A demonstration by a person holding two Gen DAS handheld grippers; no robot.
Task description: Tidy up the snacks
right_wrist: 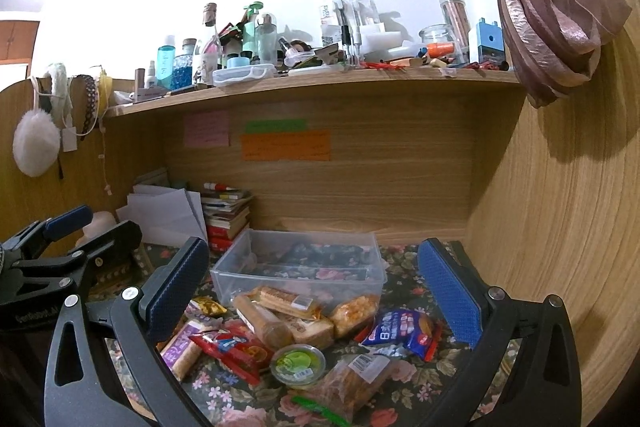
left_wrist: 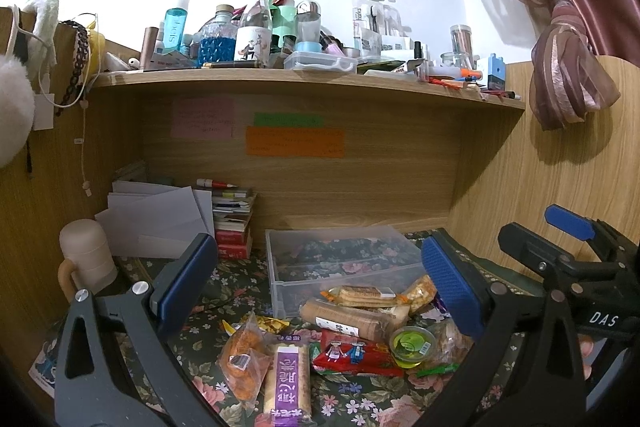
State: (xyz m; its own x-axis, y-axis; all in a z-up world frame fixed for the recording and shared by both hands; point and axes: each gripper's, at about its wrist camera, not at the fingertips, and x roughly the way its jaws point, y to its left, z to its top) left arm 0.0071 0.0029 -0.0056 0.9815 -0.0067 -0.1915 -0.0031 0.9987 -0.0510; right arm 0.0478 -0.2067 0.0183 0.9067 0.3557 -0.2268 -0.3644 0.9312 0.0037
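Note:
A pile of snacks lies on the floral cloth in front of an empty clear plastic bin. It holds a green jelly cup, a red packet, a purple-label bar, a biscuit roll, an orange bag and a blue bag. My left gripper is open and empty above the pile. My right gripper is open and empty too; it also shows in the left wrist view.
A wooden desk nook with a back wall and right wall. A shelf above holds several bottles and clutter. Papers and stacked books and a beige mug stand at the left. A tied curtain hangs right.

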